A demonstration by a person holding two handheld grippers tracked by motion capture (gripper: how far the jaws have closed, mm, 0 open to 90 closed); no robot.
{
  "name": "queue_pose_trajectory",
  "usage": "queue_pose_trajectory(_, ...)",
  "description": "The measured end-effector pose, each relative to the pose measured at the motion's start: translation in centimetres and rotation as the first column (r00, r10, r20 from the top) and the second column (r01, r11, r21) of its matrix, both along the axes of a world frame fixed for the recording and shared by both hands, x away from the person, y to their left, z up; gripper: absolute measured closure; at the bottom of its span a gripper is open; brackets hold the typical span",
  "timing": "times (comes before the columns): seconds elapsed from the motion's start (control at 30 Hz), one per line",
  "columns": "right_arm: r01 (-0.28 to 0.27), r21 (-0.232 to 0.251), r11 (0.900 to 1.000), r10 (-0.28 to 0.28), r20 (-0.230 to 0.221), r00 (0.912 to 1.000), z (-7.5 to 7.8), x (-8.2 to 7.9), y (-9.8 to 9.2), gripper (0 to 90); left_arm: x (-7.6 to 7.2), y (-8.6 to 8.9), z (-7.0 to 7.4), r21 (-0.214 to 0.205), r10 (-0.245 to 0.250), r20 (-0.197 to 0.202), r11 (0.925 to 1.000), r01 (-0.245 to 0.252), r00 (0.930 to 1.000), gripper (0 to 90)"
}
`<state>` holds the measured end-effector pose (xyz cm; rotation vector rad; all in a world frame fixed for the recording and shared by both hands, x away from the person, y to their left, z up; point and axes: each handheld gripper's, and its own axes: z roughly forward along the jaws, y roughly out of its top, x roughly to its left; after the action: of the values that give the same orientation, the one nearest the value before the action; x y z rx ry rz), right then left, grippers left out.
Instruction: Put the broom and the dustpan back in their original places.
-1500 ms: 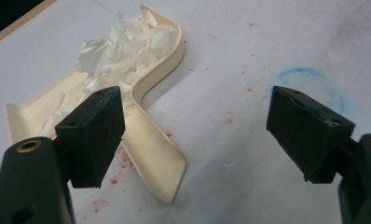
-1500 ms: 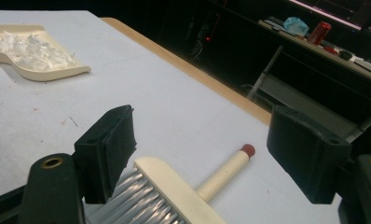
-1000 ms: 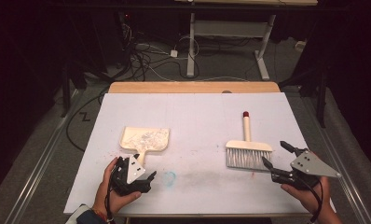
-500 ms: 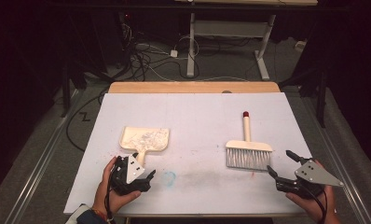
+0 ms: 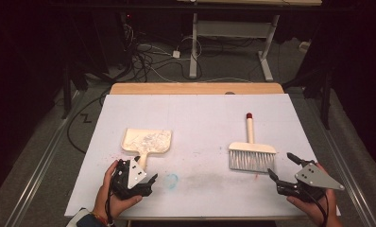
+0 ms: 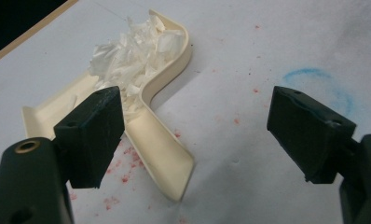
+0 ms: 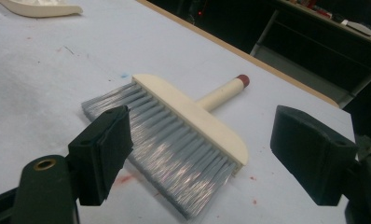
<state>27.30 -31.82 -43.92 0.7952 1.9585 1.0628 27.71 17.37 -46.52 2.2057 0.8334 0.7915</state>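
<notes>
White table (image 5: pixel 200 118): scraps (image 5: pixel 148 140) already in dustpan (image 5: pixel 146 142) at 9 o'clock, brush (image 5: pixel 251 153) lying at 3, left gripper (image 5: pixel 138 182) and right gripper (image 5: pixel 281 167) gaping, empty; emptying likely remains.

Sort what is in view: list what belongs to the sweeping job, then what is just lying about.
Belongs to the job:
- cream dustpan holding white scraps
- hand brush, grey bristles
- left tongs and right tongs, both open, holding nothing

Just lying about:
- blue chalk ring
- red specks
- cables on the floor
</notes>
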Motion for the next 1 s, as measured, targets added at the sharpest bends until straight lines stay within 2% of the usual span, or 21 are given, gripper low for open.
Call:
queue_pose_trajectory(0.27, -0.004, -0.015, 0.9999, 0.004, 0.005, 1.0, 0.03, -0.1, 0.07, 21.5, 0.06, -0.11, -0.04, 0.007, -0.006, -0.004, 1.0, 0.006, 1.0, 17.8)
queue_pose_trajectory(0.47, -0.001, -0.008, 1.0, 0.001, 0.01, 0.9999, 0.18, -0.2, 0.05, 21.6, -0.07, -0.24, 0.02, 0.012, -0.008, 0.001, 0.9999, 0.008, 1.0, 17.8)
queue_pose_trajectory(0.6, 0.005, 0.008, 1.0, -0.005, -0.009, 0.9999, 0.25, 0.03, 0.05, 21.9, 0.1, -0.27, -0.01, 0.005, -0.003, -0.001, 1.0, 0.003, 1.0, 17.8)
queue_pose_trajectory(0.7, -0.001, -0.006, 1.0, 0.001, -0.006, 1.0, 0.18, -0.07, 0.14, 21.9, 0.09, -0.38, -0.03, 0.016, -0.007, 0.001, 0.9998, 0.007, 1.0, 17.8)
queue_pose_trajectory(0.83, -0.003, 0.019, 0.9998, 0.003, -0.009, 1.0, 0.38, -0.05, -0.01, 21.9, 0.28, -0.41, 0.02, -0.001, 0.005, -0.005, 1.0, -0.005, 1.0, 17.8)
queue_pose_trajectory(0.93, -0.006, 0.008, 1.0, 0.006, -0.01, 0.9999, 0.24, -0.08, -0.02, 21.8, 0.29, -0.7, -0.15, 0.02, -0.004, -0.005, 0.9998, 0.004, 1.0, 17.8)
queue_pose_trajectory(1.0, -0.001, 0.004, 1.0, 0.001, -0.013, 0.9999, 0.21, 0.01, -0.05, 21.7, 0.36, -0.79, -0.14, 0.013, -0.002, -0.009, 0.9999, 0.002, 1.0, 17.8)
